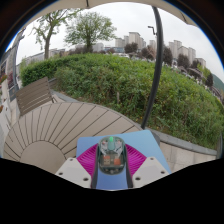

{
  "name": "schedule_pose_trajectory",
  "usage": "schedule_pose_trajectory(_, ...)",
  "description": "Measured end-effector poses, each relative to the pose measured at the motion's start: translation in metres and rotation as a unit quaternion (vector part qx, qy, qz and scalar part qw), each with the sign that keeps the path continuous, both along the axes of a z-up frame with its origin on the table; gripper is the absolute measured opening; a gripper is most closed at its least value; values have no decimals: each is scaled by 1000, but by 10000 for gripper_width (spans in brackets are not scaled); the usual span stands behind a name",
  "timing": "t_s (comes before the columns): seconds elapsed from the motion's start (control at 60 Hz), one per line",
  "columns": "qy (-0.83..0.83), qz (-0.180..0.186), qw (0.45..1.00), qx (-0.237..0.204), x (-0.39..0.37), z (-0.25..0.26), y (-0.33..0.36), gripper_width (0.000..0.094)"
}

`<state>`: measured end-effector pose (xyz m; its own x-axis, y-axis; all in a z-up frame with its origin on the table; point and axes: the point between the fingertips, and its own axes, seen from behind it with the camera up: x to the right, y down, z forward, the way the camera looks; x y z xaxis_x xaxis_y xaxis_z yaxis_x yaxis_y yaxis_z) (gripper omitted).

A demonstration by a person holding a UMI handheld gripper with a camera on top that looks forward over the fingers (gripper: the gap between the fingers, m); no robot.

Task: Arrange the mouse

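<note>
Outdoor scene, wide-angle view riding on the gripper (112, 172).

Far left: we see a wooden slatted seat (33, 95) with a backrest, next to a paved walkway. Bare-ish tree (47, 25) stands above it against a pale sky.

Moving right along the ground: curved wooden steps (60, 130) fan out in arcs, running from the left side in toward the jaws. Pale paving beside them.

Centre, low down: the mouse (112, 155) sits between the two jaws. It is dark teal/grey with a lighter glossy strip down its middle, long axis pointing away from us. Magenta pads (89, 159) flank it on both sides, left pad and right pad both visible. Both pads look tight against the mouse's sides, no gap we can make out, so we read the jaws as closed on the mouse. Under and behind the mouse is a light blue flat surface (146, 144); we cannot tell whether the mouse is resting on it or lifted off it.

Centre, further out: a large grassy mound (120, 85) fills the middle, hedge-like greenery along its top. A leafy tree (90, 28) rises beyond it.

Right of centre: a thin dark pole (155, 65) runs up from near the blue surface, across the grass, toward the sky.

Far right: a row of high-rise buildings (175, 50) on the horizon, more grass slope below them.
</note>
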<state>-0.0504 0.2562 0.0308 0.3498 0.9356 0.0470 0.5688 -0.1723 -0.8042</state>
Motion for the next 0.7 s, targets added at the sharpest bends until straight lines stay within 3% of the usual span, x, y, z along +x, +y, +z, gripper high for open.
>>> schedule_pose_trajectory(0.067, -14, 9, 1000, -15, 4, -34, 9, 425)
schedule_pose_trajectory(0.167, -16, 38, 999, -27, 10, -44, 12, 511)
schedule_pose_trajectory(0.25, -27, 33, 999, -10, 23, -29, 18, 868)
schedule_pose_trajectory(0.283, -27, 29, 999, -7, 29, -16, 19, 823)
schedule_pose_trajectory(0.483, -61, 50, 996, -42, 113, 88, -39, 846)
schedule_pose_trajectory(0.7, -81, 76, 994, 11, 216, 180, -99, 852)
